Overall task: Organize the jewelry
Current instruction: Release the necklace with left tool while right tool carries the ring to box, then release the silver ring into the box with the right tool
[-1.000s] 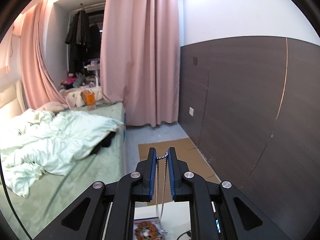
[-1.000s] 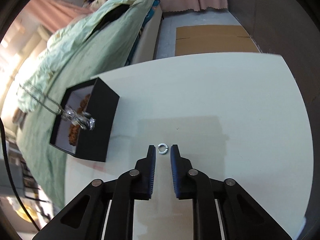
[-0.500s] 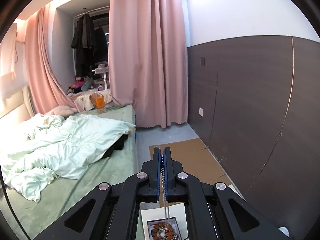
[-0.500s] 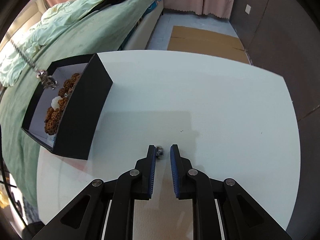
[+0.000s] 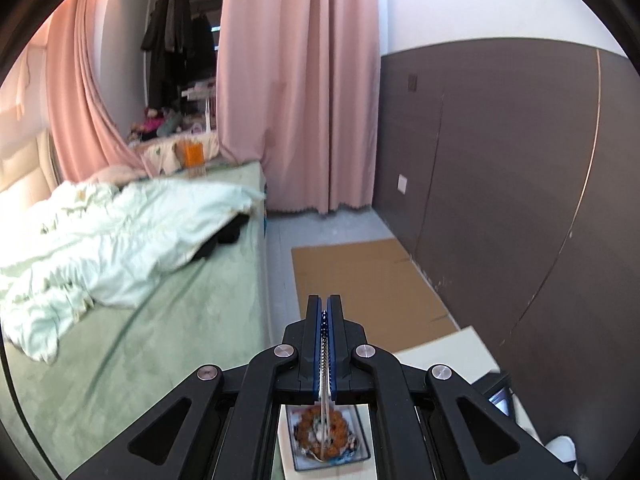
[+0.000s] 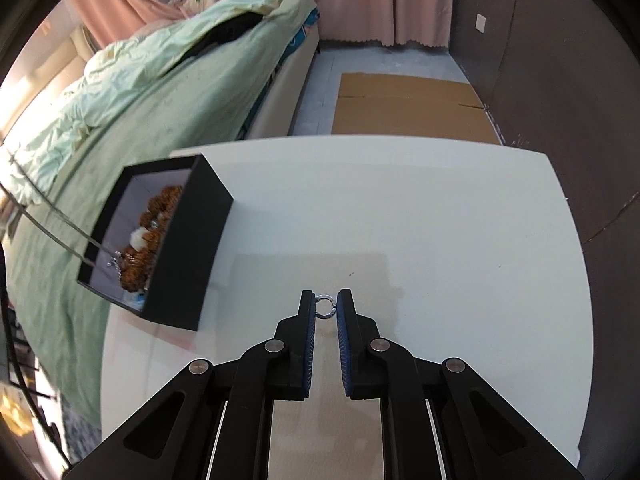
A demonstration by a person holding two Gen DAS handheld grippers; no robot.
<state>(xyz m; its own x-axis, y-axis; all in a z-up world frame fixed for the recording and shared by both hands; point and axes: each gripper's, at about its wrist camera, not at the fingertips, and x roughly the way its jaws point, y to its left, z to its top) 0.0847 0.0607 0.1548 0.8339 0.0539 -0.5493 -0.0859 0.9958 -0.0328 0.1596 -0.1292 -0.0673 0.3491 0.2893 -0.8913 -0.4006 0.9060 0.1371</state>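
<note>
My left gripper (image 5: 324, 304) is shut on a silver chain necklace (image 5: 325, 376), which hangs down into the black jewelry box (image 5: 362, 446) below it. In the right wrist view the chain (image 6: 60, 226) slants into the box (image 6: 192, 256), its pendant resting on the brown bead bracelet (image 6: 150, 232). My right gripper (image 6: 325, 304) is low over the white table (image 6: 440, 220) with a small silver ring (image 6: 325, 306) between its fingertips. Both pads touch the ring.
A bed with green and white bedding (image 6: 132, 92) runs along the table's left side. Flat cardboard (image 6: 408, 108) lies on the floor beyond the table. A dark panelled wall (image 5: 520, 184) is on the right, pink curtains (image 5: 296, 92) at the back.
My left gripper closed on the chain and lowered the pendant into the box. My right gripper moved forward and closed its fingers around the ring.
</note>
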